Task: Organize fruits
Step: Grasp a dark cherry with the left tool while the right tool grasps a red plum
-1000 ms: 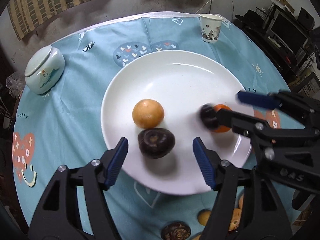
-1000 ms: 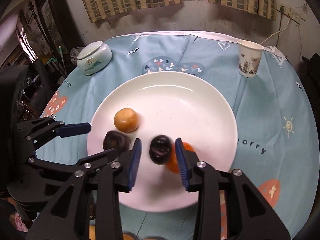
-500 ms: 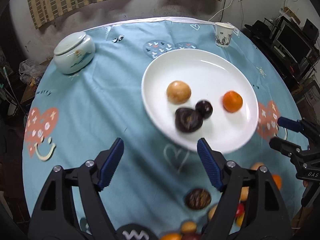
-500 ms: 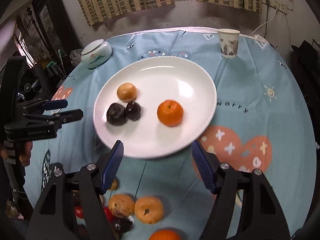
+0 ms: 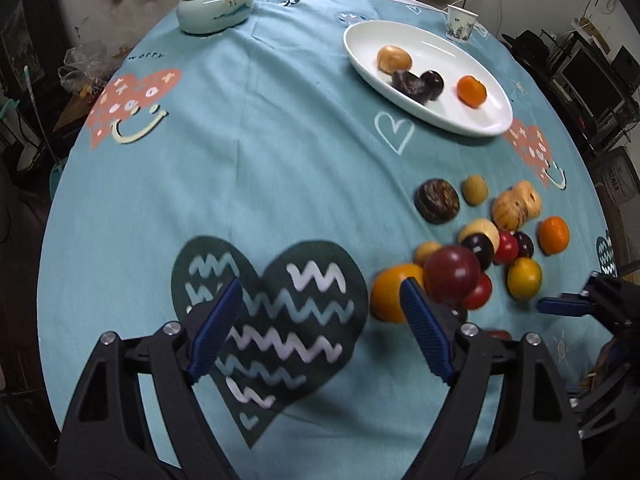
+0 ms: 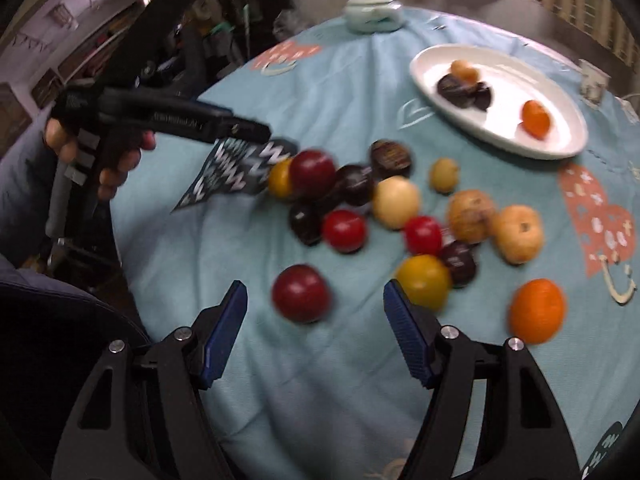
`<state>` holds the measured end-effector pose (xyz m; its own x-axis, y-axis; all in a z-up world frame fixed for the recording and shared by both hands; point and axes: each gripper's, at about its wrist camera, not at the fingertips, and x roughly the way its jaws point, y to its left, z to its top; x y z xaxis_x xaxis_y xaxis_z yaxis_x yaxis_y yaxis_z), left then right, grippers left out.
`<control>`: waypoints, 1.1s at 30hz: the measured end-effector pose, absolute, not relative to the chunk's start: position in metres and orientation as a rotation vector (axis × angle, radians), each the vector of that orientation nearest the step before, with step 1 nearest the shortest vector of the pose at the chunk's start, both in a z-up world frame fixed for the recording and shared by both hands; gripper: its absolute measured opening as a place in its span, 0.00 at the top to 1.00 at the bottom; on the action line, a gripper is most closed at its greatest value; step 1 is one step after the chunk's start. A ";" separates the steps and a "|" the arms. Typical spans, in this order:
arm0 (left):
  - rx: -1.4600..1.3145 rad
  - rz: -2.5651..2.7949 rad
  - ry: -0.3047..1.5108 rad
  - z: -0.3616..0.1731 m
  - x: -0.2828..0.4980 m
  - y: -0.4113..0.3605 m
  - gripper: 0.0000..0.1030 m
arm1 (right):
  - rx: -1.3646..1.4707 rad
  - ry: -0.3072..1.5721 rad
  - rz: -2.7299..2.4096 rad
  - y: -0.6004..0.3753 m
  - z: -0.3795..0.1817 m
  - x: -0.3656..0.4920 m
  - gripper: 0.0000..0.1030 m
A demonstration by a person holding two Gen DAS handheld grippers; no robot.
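A white plate [image 5: 472,118] at the far right holds a tan fruit [image 5: 394,58], two dark fruits [image 5: 412,84] and an orange [image 5: 472,91]; it also shows in the right wrist view [image 6: 560,124]. Several loose fruits lie on the blue cloth, among them a dark red one [image 5: 452,272] and a big orange one [image 5: 390,292]. My left gripper [image 5: 320,330] is open and empty over the dark heart print, left of the pile. My right gripper [image 6: 314,330] is open, a dark red fruit [image 6: 302,292] just ahead between its fingers, not touched.
A pale green lidded jar [image 5: 216,0] stands at the far left and a paper cup [image 5: 461,23] behind the plate. The round table's edge drops off on all sides. The left gripper with the hand holding it [image 6: 160,116] reaches over the pile's left side.
Both grippers have pulled back from the plate toward the near edge, down by the loose fruit pile. The plate's fruits have stayed put.
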<state>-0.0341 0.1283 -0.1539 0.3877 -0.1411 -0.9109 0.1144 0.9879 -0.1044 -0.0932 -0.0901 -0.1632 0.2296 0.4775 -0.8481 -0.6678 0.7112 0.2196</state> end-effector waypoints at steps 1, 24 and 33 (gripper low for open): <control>-0.025 -0.178 1.163 -0.153 -0.039 0.125 0.19 | -0.213 1.087 0.793 -0.084 -0.168 -0.093 0.31; -0.104 -0.282 1.323 -0.199 -0.040 0.036 0.65 | -0.151 1.162 0.676 -0.130 -0.184 -0.095 0.61; -0.051 -0.265 1.280 -0.174 -0.055 0.039 0.73 | -0.155 1.154 0.702 -0.136 -0.182 -0.094 0.61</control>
<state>-0.0545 0.0385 -0.1745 0.2612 -0.2237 -0.9390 0.1671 0.9686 -0.1843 -0.0944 -0.1360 -0.1822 0.2198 0.4286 -0.8764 -0.5816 0.7788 0.2350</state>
